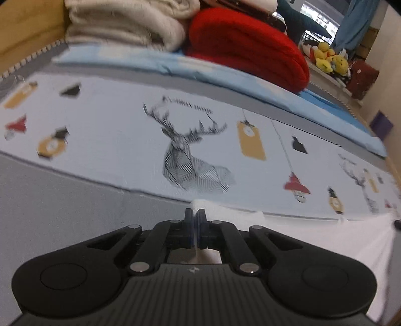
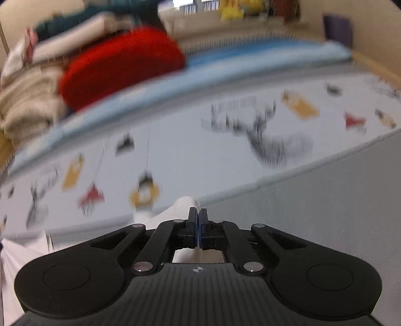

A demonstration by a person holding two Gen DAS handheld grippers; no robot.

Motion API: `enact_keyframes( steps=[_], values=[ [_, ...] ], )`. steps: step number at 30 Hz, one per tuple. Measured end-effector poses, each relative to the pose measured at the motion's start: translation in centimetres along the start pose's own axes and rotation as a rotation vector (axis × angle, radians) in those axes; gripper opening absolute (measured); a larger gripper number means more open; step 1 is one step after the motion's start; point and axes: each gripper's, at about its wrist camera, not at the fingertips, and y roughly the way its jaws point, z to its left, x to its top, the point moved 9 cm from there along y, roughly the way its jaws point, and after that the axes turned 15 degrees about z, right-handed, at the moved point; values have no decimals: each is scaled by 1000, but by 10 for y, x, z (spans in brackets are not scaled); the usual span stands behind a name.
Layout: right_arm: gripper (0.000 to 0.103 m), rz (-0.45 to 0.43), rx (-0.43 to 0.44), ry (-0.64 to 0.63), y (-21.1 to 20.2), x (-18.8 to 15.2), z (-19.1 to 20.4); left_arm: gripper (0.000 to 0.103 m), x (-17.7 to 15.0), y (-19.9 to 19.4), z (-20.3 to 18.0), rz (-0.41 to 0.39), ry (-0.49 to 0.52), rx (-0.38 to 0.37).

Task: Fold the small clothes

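Observation:
A white garment (image 1: 313, 240) is stretched between both grippers above the bed. My left gripper (image 1: 195, 215) is shut on one corner of it; a bunched tip of white cloth pokes out past the fingers, and the cloth runs off to the right. My right gripper (image 2: 198, 214) is shut on the white garment's (image 2: 173, 210) other corner, with cloth running off to the left. Most of the garment is hidden under the gripper bodies. The right wrist view is motion-blurred.
The bed has a pale blue sheet printed with deer and lamps (image 1: 190, 155) and a grey border (image 1: 62, 198). At the back lie a folded light blue blanket (image 1: 225, 75), a red blanket (image 1: 250, 47) and cream blankets (image 1: 125, 22). Yellow plush toys (image 1: 328, 60) sit far right.

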Motion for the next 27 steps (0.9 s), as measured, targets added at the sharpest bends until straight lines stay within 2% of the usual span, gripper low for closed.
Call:
enact_keyframes(
  steps=[3,6,10,12,14,18,22,27],
  values=[
    [0,-64,-35,21,-4,10,1,2,8,3,-1,-27,-11,29],
    [0,-66,-49,44,4,15,5,2,13,10,0,-25,-23,45],
    [3,43,-116,68,32,9,3,5,5,31,5,92,-42,43],
    [4,110,-129,68,42,1,3,7,1,29,8,126,-56,6],
    [9,157,-125,48,45,-8,4,7,-5,24,9,145,-58,-45],
    [14,216,-95,0,35,-26,2,11,-32,14,6,233,-34,-125],
    [14,316,-27,14,21,-61,-6,24,-69,3,-3,308,42,-138],
    [14,359,-20,-1,-4,-99,-13,25,-117,-16,-10,381,80,-149]
  ],
)
